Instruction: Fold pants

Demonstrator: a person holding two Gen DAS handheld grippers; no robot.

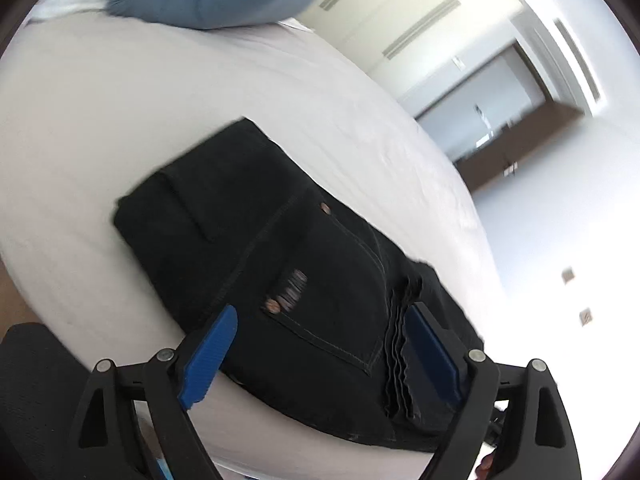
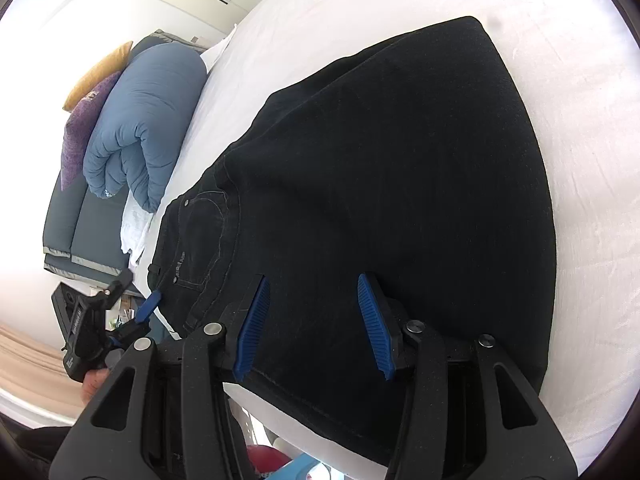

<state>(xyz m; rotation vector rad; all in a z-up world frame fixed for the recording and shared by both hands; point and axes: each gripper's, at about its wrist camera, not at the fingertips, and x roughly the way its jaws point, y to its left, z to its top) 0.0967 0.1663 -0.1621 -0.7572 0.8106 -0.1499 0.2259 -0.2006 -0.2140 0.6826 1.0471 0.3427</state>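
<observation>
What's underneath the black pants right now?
The black pants lie on the bed's white sheet, which shows all around them. Whatever lies between their folded layers, or on the sheet directly beneath, is covered and cannot be seen.

One pants, two grippers
</observation>
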